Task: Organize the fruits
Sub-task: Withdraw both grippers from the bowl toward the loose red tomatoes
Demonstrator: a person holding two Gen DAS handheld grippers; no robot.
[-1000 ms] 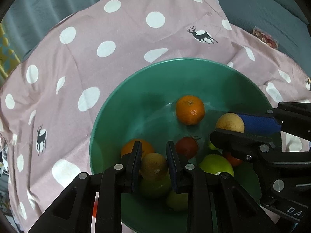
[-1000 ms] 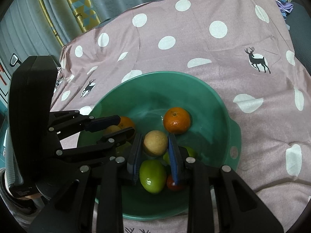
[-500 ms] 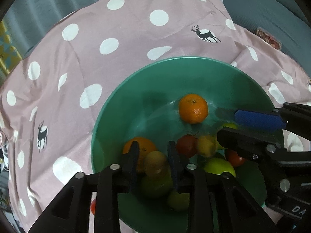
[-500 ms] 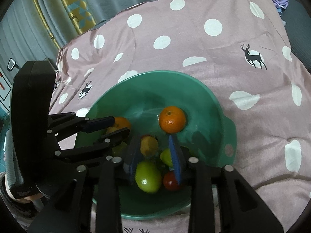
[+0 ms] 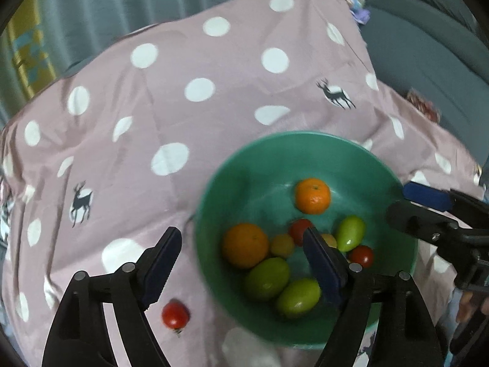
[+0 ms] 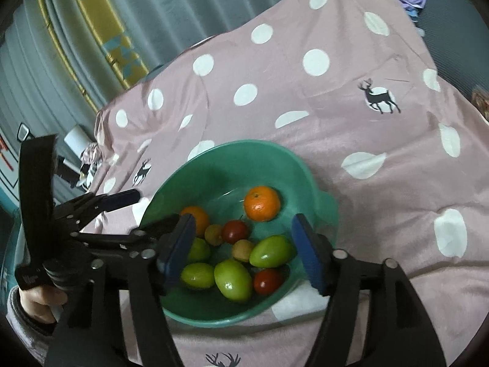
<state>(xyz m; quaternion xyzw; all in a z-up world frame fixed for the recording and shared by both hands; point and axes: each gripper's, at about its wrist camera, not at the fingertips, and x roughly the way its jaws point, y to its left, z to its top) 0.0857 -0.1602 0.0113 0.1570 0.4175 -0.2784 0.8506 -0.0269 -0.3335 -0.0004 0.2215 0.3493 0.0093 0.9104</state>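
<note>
A green bowl (image 5: pixel 259 177) (image 6: pixel 244 159) on the pink dotted cloth holds two oranges (image 5: pixel 312 195) (image 5: pixel 244 244), several green fruits (image 6: pixel 270 250), red tomatoes (image 6: pixel 234 231) and two small yellow-brown fruits (image 5: pixel 281 245) (image 6: pixel 242 250). One red tomato (image 5: pixel 174 315) lies on the cloth left of the bowl. My left gripper (image 5: pixel 241 260) (image 6: pixel 152 209) hangs above the bowl's left rim, its jaws opening, with nothing pressed between them. My right gripper (image 6: pixel 244 250) (image 5: pixel 400 202) hovers over the bowl's near side, jaws also opening and holding nothing.
The pink cloth (image 5: pixel 198 116) with white dots and deer prints spreads wide behind and left of the bowl. A grey sofa (image 5: pixel 428 46) lies at the far right, curtains (image 6: pixel 91 30) at the back. A hand (image 6: pixel 39 299) grips the left tool's handle.
Both grippers went from shut on a small yellow-brown fruit to open. Both fruits now lie in the bowl. Both grippers have risen and drawn back from the bowl.
</note>
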